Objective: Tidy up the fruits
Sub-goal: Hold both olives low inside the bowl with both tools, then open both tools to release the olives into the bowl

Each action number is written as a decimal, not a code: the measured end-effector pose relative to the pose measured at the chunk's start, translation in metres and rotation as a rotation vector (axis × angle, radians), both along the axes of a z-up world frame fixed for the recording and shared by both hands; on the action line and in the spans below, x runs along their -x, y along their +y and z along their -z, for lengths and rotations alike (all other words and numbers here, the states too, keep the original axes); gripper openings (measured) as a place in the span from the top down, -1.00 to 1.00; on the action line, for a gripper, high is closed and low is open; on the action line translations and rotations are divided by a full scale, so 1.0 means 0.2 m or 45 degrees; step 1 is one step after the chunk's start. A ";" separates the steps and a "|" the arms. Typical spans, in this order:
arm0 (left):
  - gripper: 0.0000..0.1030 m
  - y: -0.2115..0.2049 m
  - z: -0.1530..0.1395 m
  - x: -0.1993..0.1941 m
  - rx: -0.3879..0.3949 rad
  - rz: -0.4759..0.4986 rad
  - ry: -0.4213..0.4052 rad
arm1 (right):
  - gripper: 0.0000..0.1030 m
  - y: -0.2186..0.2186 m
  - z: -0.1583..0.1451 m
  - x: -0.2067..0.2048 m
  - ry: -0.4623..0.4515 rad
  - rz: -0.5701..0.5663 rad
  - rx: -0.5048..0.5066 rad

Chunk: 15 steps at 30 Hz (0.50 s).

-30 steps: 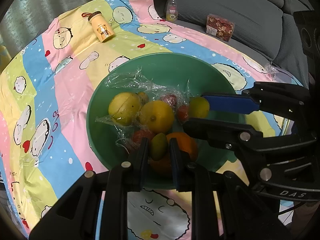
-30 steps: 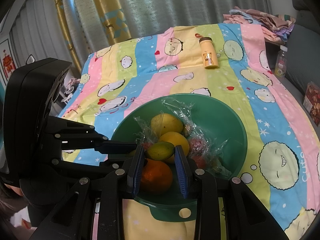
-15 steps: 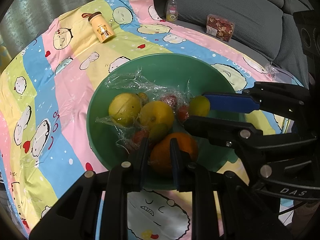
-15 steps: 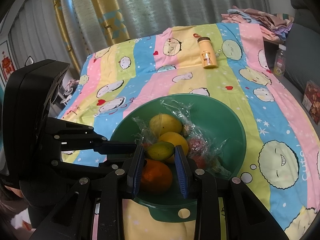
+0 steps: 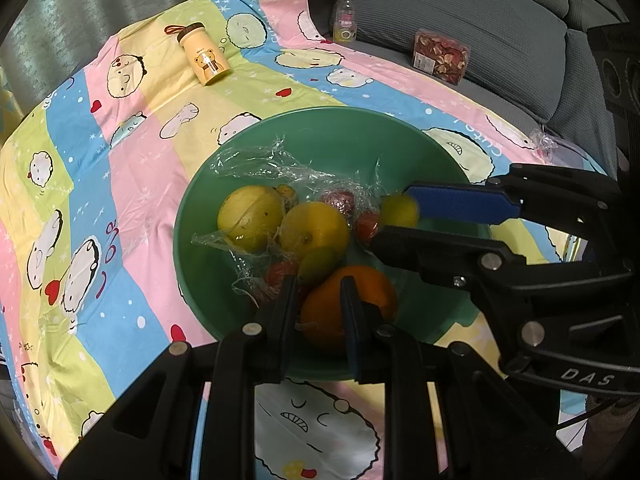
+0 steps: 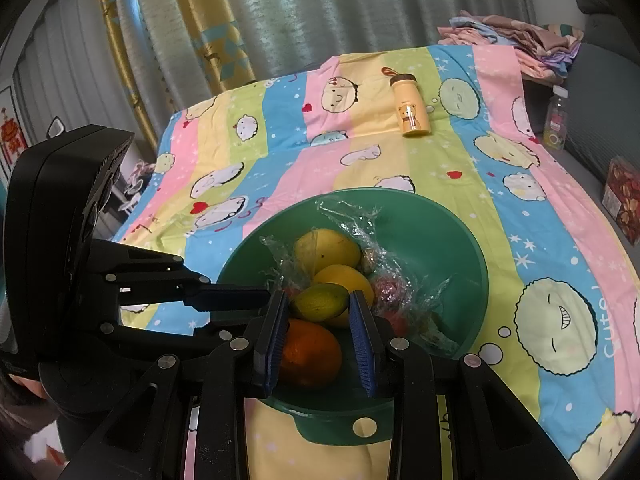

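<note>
The green bowl (image 5: 332, 132) sits on a cartoon-print sheet (image 5: 120, 168), and all the fruit lies pooled at its bottom because the sides slope in: 2 big yellow fruits (image 5: 250, 220), an orange (image 5: 348, 304), a small green fruit (image 6: 320, 302), and some red ones tangled in clear plastic wrap (image 5: 272, 160).

The left gripper (image 5: 318, 292) hangs over the near rim with its fingers (image 5: 288, 300) drawn almost together and nothing between them; the orange only shows behind the narrow gap. That reads as a hand that has nothing to carry for now.

The right gripper (image 6: 320, 312) comes in low from the other side, its fingers (image 6: 362, 336) a little apart, bracketing the green fruit and the orange as seen from its own camera. In the left view those fingers stand clear above the fruit, gripping nothing. The spacing looks too narrow for the orange, so widening would probably be needed before any pick.

A yellow bottle (image 5: 204, 60) lies apart on the sheet.
</note>
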<state>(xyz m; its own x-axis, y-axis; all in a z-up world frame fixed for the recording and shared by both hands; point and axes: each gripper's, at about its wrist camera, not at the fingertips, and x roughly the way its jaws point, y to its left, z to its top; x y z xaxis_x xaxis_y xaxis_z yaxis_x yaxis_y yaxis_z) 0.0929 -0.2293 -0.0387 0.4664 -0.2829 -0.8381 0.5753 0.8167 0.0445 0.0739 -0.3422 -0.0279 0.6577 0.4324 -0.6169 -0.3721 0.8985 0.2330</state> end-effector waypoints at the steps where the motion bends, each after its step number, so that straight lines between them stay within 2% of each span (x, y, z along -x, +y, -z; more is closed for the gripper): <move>1: 0.57 0.00 0.00 0.00 -0.001 0.000 0.001 | 0.36 0.00 0.00 0.00 0.001 0.002 -0.002; 12: 0.56 0.00 0.00 0.00 0.004 -0.006 0.005 | 0.36 -0.01 -0.01 0.00 0.000 0.008 -0.007; 15: 0.47 0.01 0.00 0.00 0.015 -0.015 0.002 | 0.36 -0.03 -0.03 0.00 -0.010 0.021 -0.014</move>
